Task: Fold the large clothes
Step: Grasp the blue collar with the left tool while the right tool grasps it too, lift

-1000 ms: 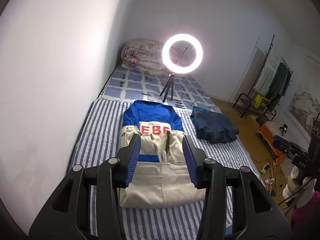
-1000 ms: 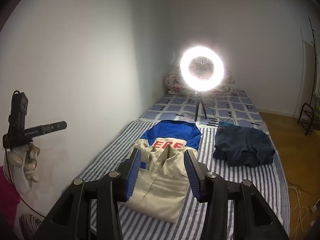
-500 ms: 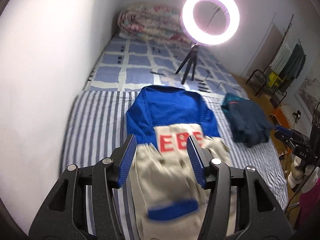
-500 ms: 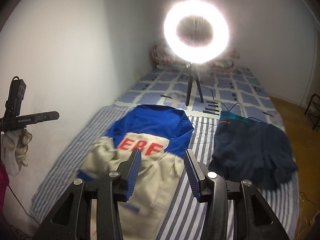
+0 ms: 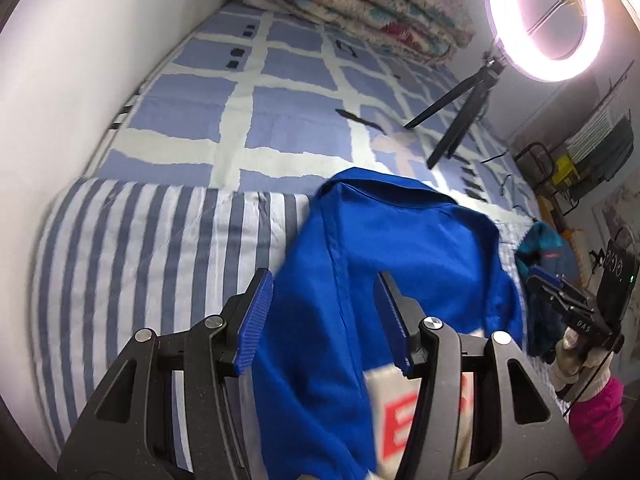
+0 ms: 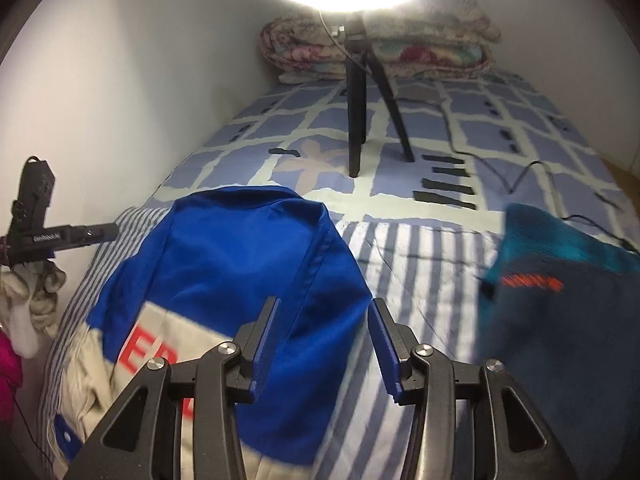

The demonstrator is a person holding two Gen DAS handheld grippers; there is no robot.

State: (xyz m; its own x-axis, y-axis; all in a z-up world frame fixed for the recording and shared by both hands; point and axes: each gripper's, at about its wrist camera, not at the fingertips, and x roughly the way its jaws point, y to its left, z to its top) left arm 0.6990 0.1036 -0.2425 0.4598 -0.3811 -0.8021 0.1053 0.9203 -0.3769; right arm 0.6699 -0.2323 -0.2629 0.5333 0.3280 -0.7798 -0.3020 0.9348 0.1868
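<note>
A blue and beige jacket point(image 5: 400, 248) with red letters lies flat on the striped bed sheet point(image 5: 140, 260), blue shoulders toward the far end. My left gripper point(image 5: 324, 300) hovers open just above the jacket's left blue shoulder, with nothing pressed between its pads. In the right wrist view the same jacket point(image 6: 224, 256) fills the lower left. My right gripper point(image 6: 325, 320) stands open over the jacket's right shoulder edge, half above cloth and half above the striped sheet point(image 6: 420, 260). Whether either gripper touches the fabric is unclear.
A dark teal folded garment point(image 6: 560, 320) lies to the jacket's right. Beyond stand a ring light point(image 5: 548, 74) on a tripod point(image 6: 356, 120) with cables, and a rolled floral quilt point(image 5: 360, 4). A white wall runs along the left. A clothes rack point(image 5: 600, 140) stands far right.
Both grippers have swept forward and down from above the bed's near end to the jacket's blue shoulders. The left jaws stand slightly wider than a second ago.
</note>
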